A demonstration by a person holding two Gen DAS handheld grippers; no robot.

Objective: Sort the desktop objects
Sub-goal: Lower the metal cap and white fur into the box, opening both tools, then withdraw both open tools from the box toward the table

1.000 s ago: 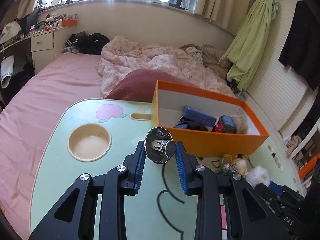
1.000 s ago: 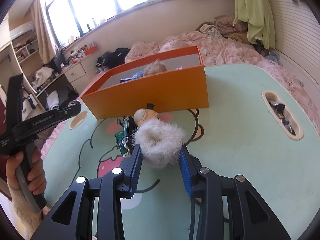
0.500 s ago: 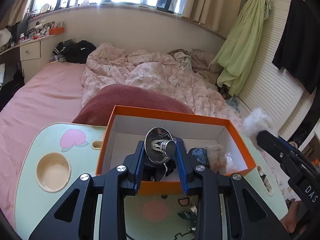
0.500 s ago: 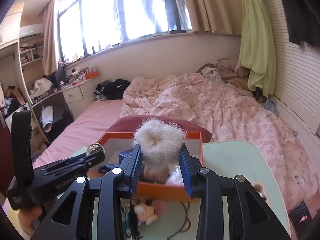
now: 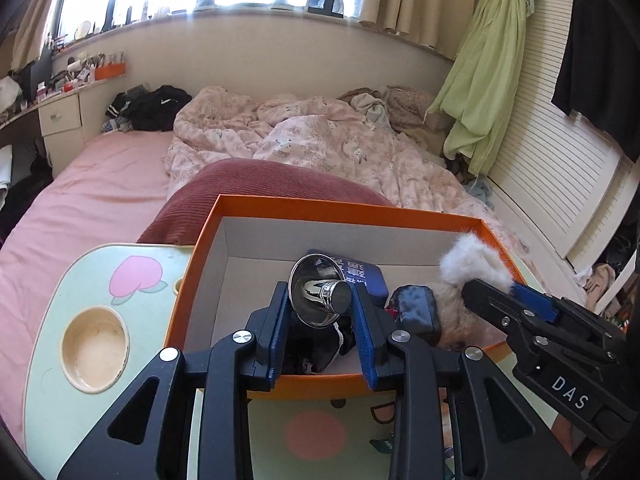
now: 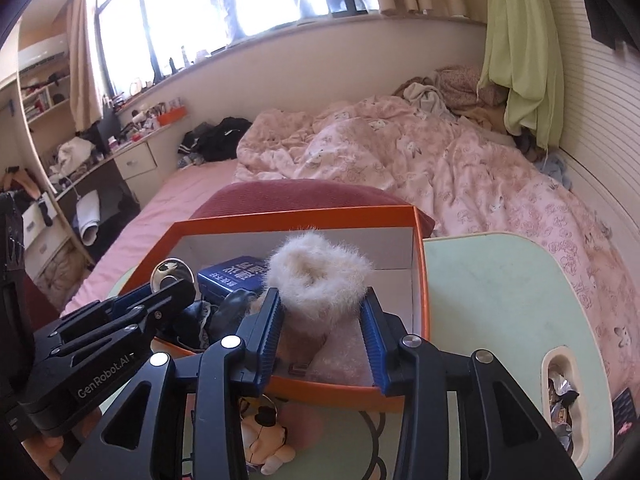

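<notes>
At the far left of the left wrist view, a round cup hollow (image 5: 95,349) is seen sunk into the pale green table (image 5: 52,308); to its right, the orange box (image 5: 200,280) is set on the table, its white inside open to view; at the middle of the frame, the left gripper (image 5: 320,300) is pinched on a shiny metal funnel (image 5: 316,294), which is held over the box; a blue book (image 5: 362,274) and a dark bundle (image 5: 416,308) are seen lying inside the box behind it; at the right edge, the right gripper (image 5: 486,276) is seen from the side with a white fur ball (image 5: 472,260) at its tip, above the box's right end; in the right wrist view, the fur ball (image 6: 318,280) is seen between the blue pads, whose jaws have just been opening; the left pad is touched by the fluff, while a gap is seen beside the right pad (image 6: 374,338); at the lower middle, a small plush toy (image 6: 266,438) is seen lying on the table just in front of the box; at the right, a slot (image 6: 562,400) in the table is seen filled with crumpled foil
</notes>
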